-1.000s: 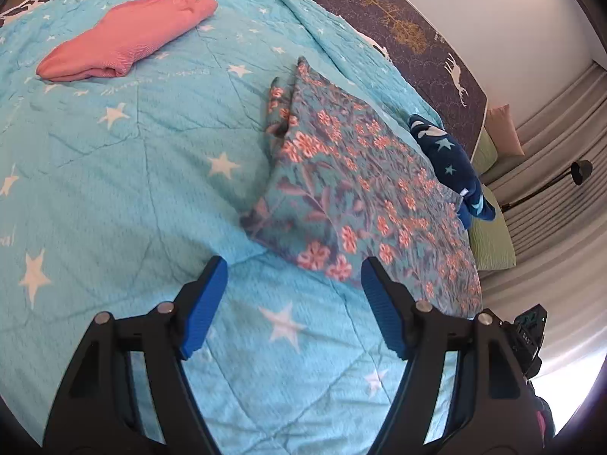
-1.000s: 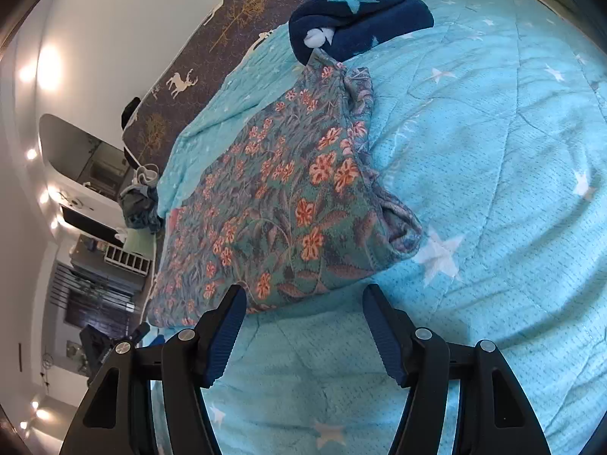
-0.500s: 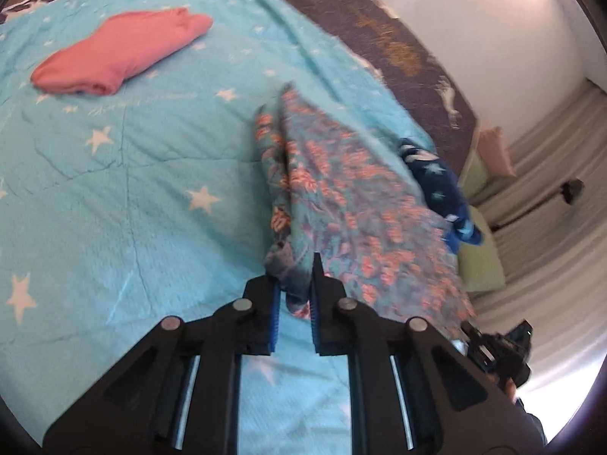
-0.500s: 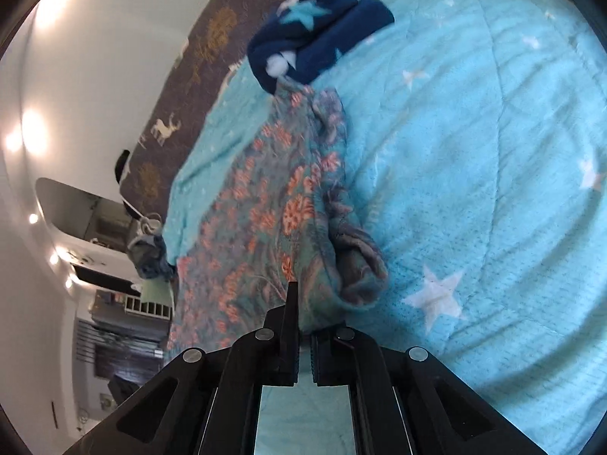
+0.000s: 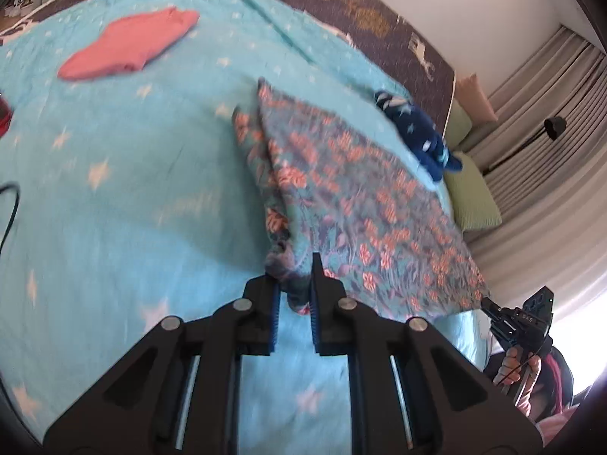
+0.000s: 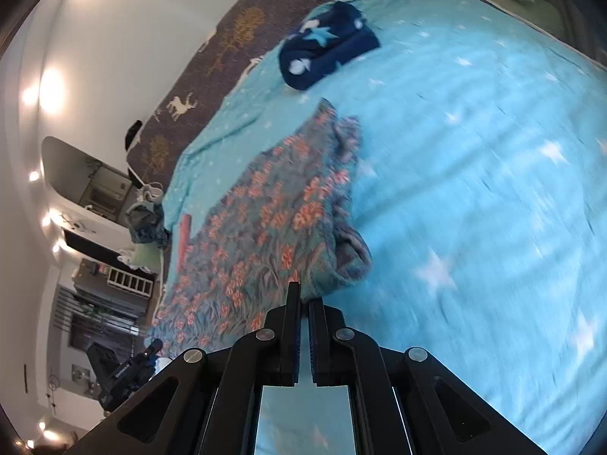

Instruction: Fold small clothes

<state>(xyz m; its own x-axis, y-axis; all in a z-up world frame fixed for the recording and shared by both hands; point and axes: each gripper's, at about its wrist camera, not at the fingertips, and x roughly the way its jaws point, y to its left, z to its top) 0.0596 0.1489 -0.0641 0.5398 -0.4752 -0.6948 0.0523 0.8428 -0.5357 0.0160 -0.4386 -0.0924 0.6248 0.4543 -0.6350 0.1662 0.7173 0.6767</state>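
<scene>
Holding the near edge of the teal floral-print cotton garment (image 5: 353, 204) at its two near corners, we are partway through this piece and, as far as we can judge, partway through the whole job. Our left gripper (image 5: 295, 303) has its blue-padded fingers nearly closed, a bunched corner of the fabric pinched between them; our right gripper (image 6: 302, 326) is closed almost flat on the opposite near corner, with only a thin edge of cloth in the slit between the pads. The garment lies spread lengthwise on the turquoise star-patterned quilt (image 5: 125, 197), its far end reaching toward the dark headboard side, and the near edge looks raised a little off the quilt, though motion blur makes that hard to confirm. Well apart from it, a salmon-pink knit garment (image 5: 129, 47) lies flat and compact at the far left, apparently folded already, and a navy fleece piece with pale stars (image 6: 326, 43) sits bundled just beyond the floral garment's far end; we cannot tell whether that one is folded or merely heaped. What remains, in our judgement, is to carry both held corners forward over the far end, lay the half down squarely, let go, and perhaps fold once more to match the pink piece.
</scene>
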